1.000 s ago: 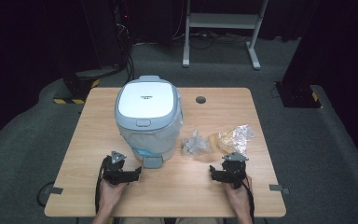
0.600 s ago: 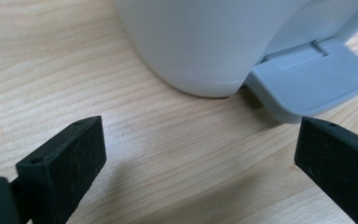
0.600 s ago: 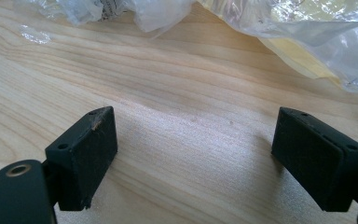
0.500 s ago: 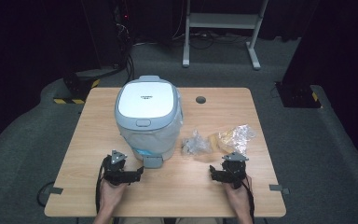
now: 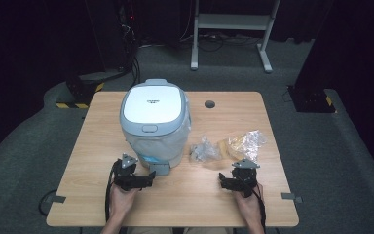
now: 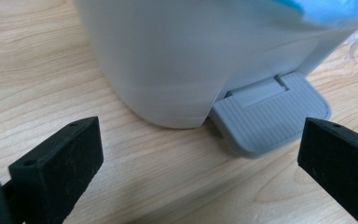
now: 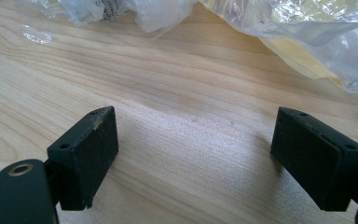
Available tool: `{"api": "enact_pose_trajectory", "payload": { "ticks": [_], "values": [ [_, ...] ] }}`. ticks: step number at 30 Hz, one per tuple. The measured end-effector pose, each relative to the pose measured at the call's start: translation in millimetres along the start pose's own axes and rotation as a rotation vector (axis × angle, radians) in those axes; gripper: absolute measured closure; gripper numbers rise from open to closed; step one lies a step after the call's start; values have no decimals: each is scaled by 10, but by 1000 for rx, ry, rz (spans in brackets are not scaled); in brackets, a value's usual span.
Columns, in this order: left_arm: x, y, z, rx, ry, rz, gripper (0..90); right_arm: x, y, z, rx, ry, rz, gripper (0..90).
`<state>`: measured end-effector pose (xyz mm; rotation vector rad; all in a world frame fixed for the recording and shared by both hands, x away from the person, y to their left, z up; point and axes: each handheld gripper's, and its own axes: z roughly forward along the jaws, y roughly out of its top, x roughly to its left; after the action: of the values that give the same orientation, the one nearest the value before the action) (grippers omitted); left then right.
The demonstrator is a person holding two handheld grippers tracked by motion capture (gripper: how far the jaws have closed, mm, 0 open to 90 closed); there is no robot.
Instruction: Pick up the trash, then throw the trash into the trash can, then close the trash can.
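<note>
I hold both grippers low on the table (image 5: 92,146), near edge. Left gripper (image 5: 143,179) sits spread wide and empty, aimed at the bin (image 5: 155,122) base; its grey pedal (image 6: 270,116) lies between the jaws, just ahead, probably so I can press it to lift the lid. Right gripper (image 5: 230,181) is also spread, empty, facing the clear wrapper (image 5: 204,150) and yellow bag (image 5: 243,145) beside the bin, presumably the rubbish to drop in.
</note>
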<state>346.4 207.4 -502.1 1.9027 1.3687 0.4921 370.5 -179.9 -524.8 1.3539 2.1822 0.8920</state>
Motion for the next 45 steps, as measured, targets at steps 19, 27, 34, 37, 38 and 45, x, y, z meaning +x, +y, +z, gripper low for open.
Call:
{"api": "enact_pose_trajectory", "payload": {
  "ticks": [19, 27, 34, 37, 38, 45],
  "values": [
    [-83, 84, 27, -11, 19, -9, 6, 2, -1, -1, -1, 1, -2, 150],
    [-156, 132, 65, -7, 28, -14, 28, 3, -2, -3, -2, 1, -4, 153],
    [-180, 151, 106, -6, 63, -27, 33, 5, -2, -3, -2, 0, -2, 154],
    [-201, 148, 122, -7, 90, -22, 32, 5, -2, -4, -1, -1, -2, 155],
    [-210, 142, 126, -5, 93, -22, 31, 5, -2, -5, -1, 1, -3, 157],
    [-204, 108, 203, 15, 96, -18, 16, 7, -3, -6, -2, 1, -3, 160]
  ]
}}
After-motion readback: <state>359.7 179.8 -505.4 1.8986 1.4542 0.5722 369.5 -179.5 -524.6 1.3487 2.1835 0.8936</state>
